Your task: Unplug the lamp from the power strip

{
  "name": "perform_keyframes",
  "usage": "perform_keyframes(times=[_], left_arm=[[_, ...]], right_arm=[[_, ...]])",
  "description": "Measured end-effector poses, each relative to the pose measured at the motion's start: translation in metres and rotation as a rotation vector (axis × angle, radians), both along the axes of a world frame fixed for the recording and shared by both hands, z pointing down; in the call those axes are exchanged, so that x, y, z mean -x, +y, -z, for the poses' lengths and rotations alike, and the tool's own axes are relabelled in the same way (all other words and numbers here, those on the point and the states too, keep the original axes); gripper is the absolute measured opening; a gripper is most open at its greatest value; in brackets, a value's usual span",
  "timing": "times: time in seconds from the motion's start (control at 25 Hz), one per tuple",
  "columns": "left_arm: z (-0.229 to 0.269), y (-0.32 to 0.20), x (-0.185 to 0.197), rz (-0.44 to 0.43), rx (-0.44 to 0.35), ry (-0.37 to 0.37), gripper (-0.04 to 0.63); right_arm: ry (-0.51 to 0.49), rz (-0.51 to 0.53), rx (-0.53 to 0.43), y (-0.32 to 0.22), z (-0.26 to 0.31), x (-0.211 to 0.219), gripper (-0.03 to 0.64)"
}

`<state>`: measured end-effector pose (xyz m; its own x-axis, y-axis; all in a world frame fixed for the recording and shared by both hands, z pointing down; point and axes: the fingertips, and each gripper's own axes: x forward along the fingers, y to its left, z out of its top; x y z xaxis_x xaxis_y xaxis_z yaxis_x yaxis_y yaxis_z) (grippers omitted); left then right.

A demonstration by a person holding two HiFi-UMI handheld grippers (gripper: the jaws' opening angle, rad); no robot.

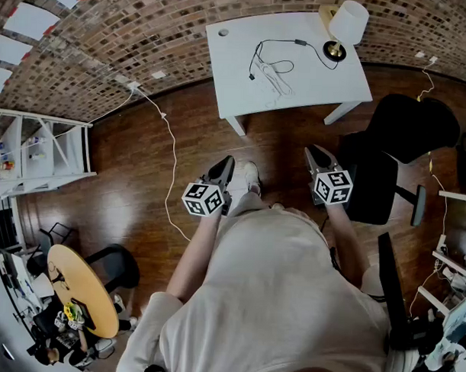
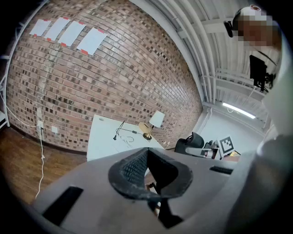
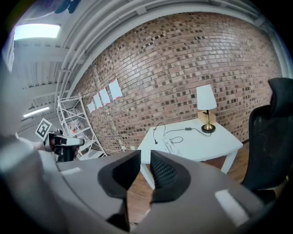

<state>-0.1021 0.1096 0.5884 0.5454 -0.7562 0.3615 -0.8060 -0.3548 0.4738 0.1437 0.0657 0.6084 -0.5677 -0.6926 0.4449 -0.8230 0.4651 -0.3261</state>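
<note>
The lamp (image 1: 347, 24), white shade on a brass base, stands at the far right corner of the white table (image 1: 313, 89). Its black cord (image 1: 284, 44) runs left and ends beside the white power strip (image 1: 276, 80); from here I cannot tell whether it is plugged in. Both grippers hang in front of the person's body, well short of the table. My left gripper (image 1: 224, 164) (image 2: 147, 155) is shut with nothing in it. My right gripper (image 1: 316, 152) (image 3: 145, 160) shows a narrow gap and holds nothing. Both gripper views show the lamp (image 2: 156, 119) (image 3: 206, 98) and the strip (image 3: 170, 146) far ahead.
A black office chair (image 1: 394, 149) stands right of the table, close to the right gripper. A white shelf unit (image 1: 36, 152) is against the brick wall at left. A white cable (image 1: 173, 164) trails over the wooden floor. A round yellow table (image 1: 77, 290) is behind at left.
</note>
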Motion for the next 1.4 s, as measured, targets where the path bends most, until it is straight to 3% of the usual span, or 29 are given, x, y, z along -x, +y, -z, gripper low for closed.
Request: perform_keyframes(times=[0.6, 0.8, 1.12, 1.4], left_arm=[[-0.017, -0.115, 0.066, -0.049, -0.018, 0.031, 0.005], [-0.031, -0.135, 0.079, -0.064, -0.009, 0.043, 0.005], [-0.034, -0.167, 0.072, -0.092, 0.005, 0.039, 0.005], [-0.042, -0.199, 0.053, -0.097, 0.025, -0.018, 0.005]], right_arm=[[0.033, -0.063, -0.004, -0.09, -0.008, 0.057, 0.051], [0.104, -0.082, -0.023, -0.108, -0.025, 0.065, 0.051], [0.092, -0.129, -0.012, -0.133, -0.029, 0.053, 0.051], [0.063, -0.099, 0.037, -0.172, -0.048, 0.043, 0.051]])
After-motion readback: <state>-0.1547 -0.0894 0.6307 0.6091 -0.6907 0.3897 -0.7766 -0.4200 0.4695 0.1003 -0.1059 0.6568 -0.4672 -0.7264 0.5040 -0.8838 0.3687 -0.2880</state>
